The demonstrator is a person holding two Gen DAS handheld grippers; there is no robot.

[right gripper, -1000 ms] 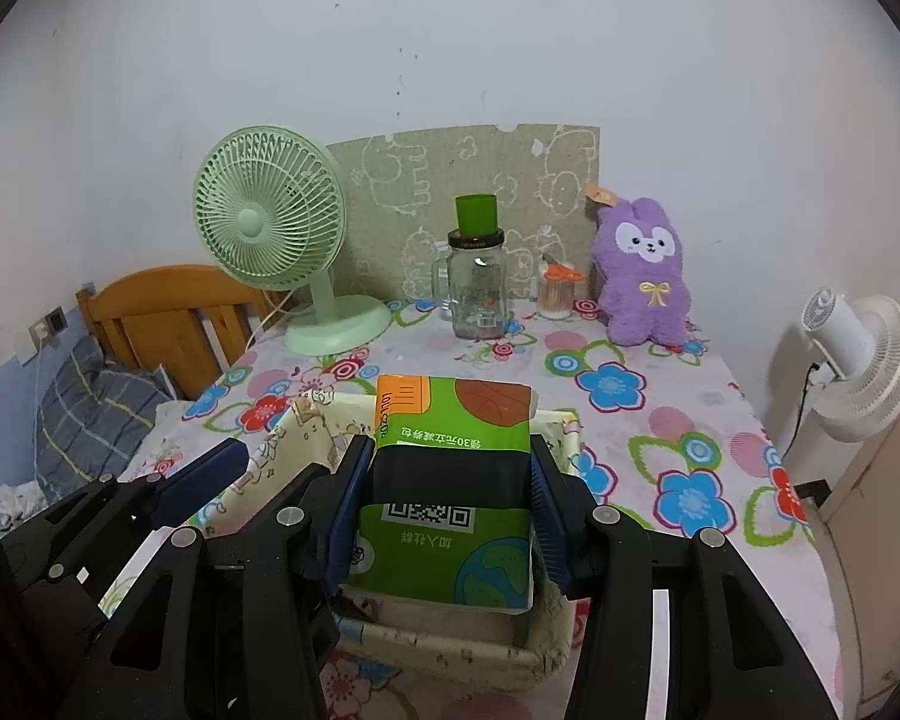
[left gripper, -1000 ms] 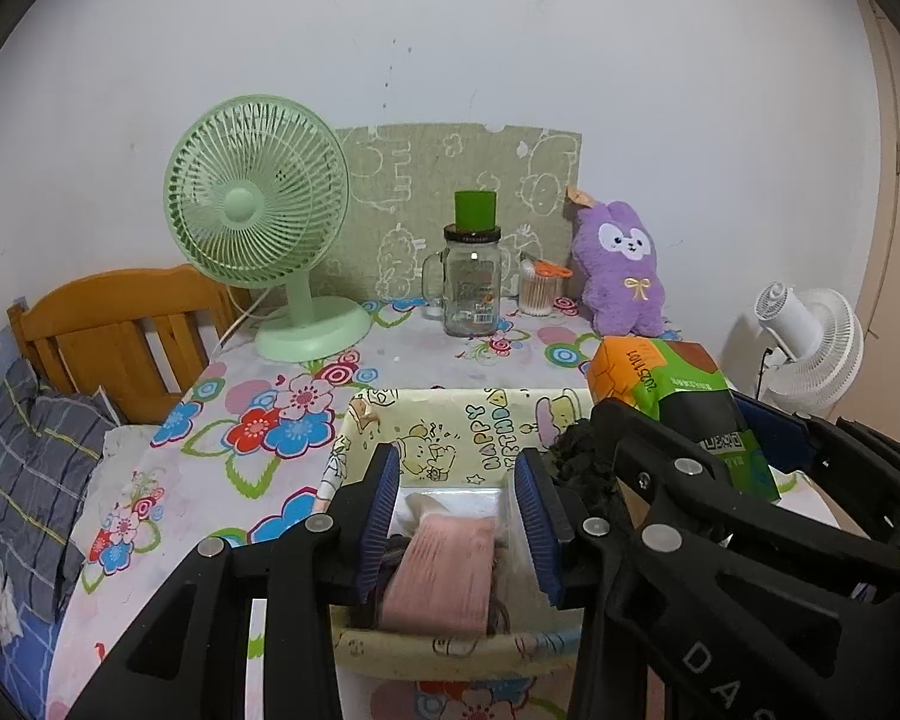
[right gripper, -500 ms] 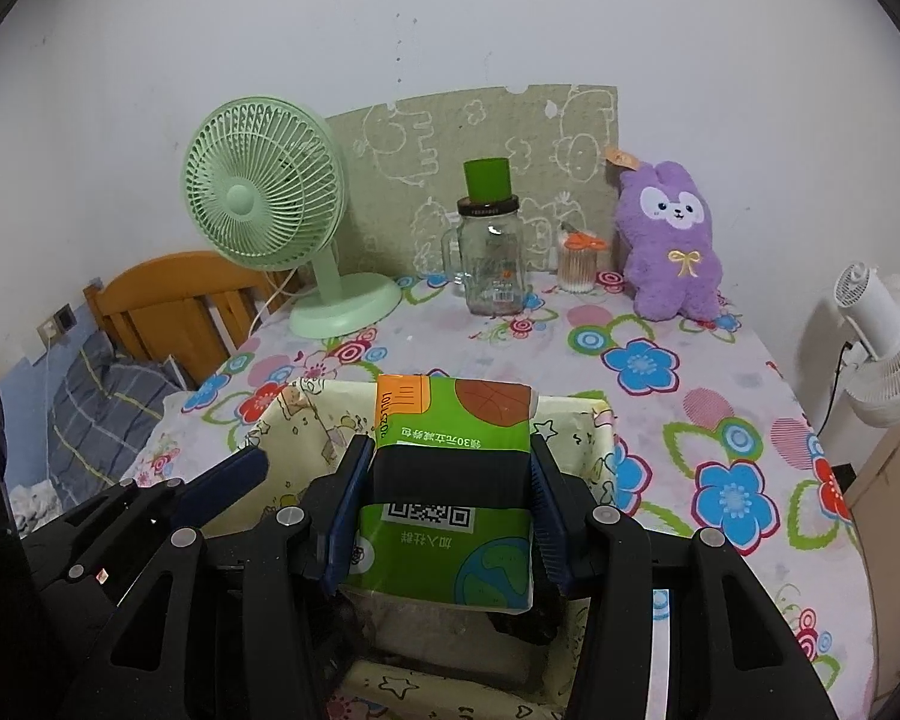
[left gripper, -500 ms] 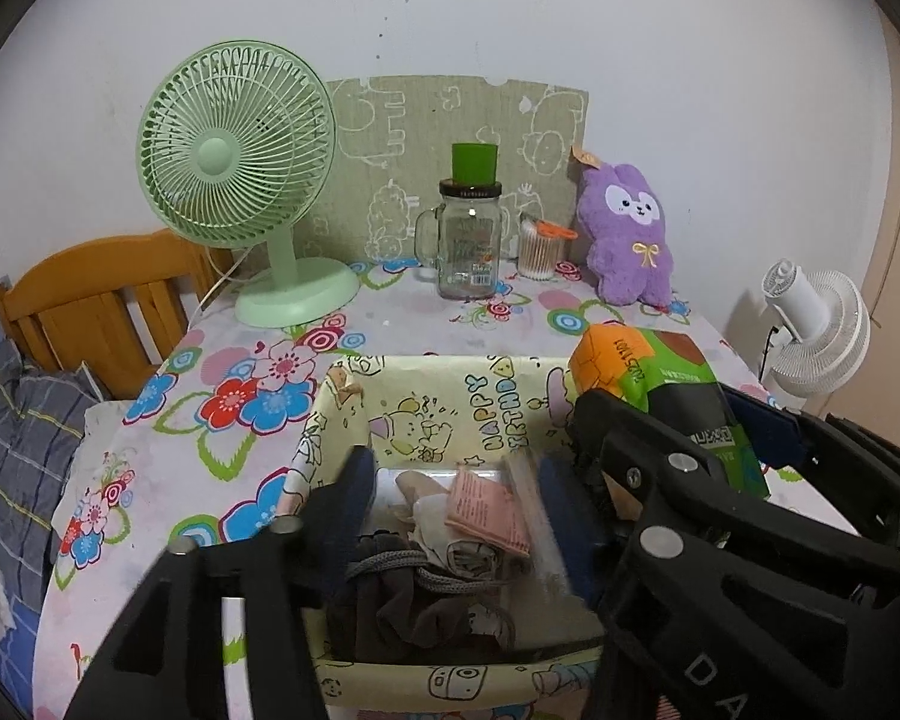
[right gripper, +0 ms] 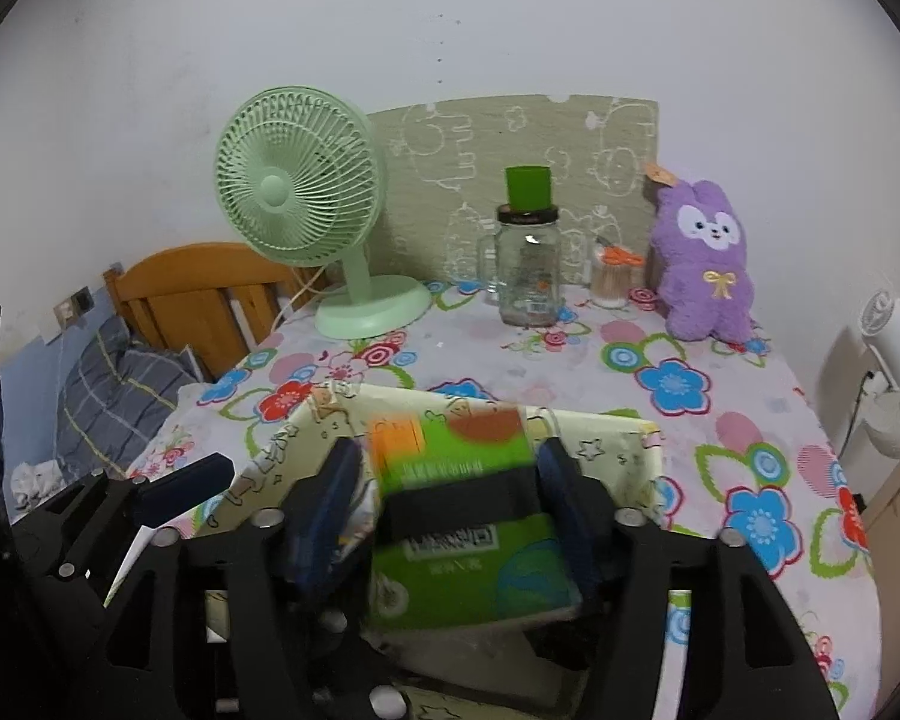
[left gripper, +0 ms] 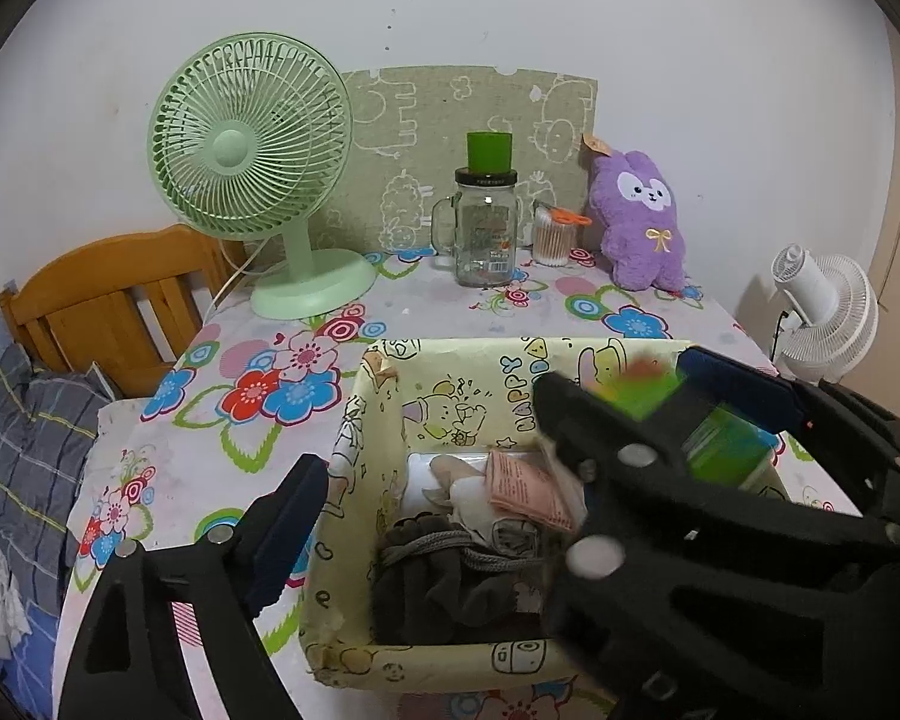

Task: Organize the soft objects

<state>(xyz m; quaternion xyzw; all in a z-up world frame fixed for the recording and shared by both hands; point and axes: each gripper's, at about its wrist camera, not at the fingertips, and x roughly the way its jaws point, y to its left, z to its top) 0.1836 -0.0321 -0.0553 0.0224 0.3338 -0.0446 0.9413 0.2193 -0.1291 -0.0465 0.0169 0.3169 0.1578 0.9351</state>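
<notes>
A cream cartoon-print fabric box (left gripper: 450, 354) stands on the flowered table. My left gripper (left gripper: 444, 492) hangs over it with its jaws opening and nothing between them. Below it in the box lie a pink pack (left gripper: 528, 489), a white cloth (left gripper: 468, 492) and dark grey knitwear (left gripper: 450, 588). My right gripper (right gripper: 450, 492) is over the box's (right gripper: 600, 420) right side with its jaws opening. A green and orange tissue pack (right gripper: 474, 546) sits blurred between them, with a gap at the left pad. A purple plush rabbit (left gripper: 639, 222) sits at the back right.
A green desk fan (left gripper: 252, 138), a glass jar with a green cup on top (left gripper: 486, 234) and a cotton swab pot (left gripper: 551, 237) line the back of the table. A wooden headboard (left gripper: 108, 294) and bedding lie to the left. A white fan (left gripper: 822, 312) stands to the right.
My left jaws spread wide and let go of the pink pack, which now lies in the box. My right jaws widened off the green pack, which has blurred and tilted between them.
</notes>
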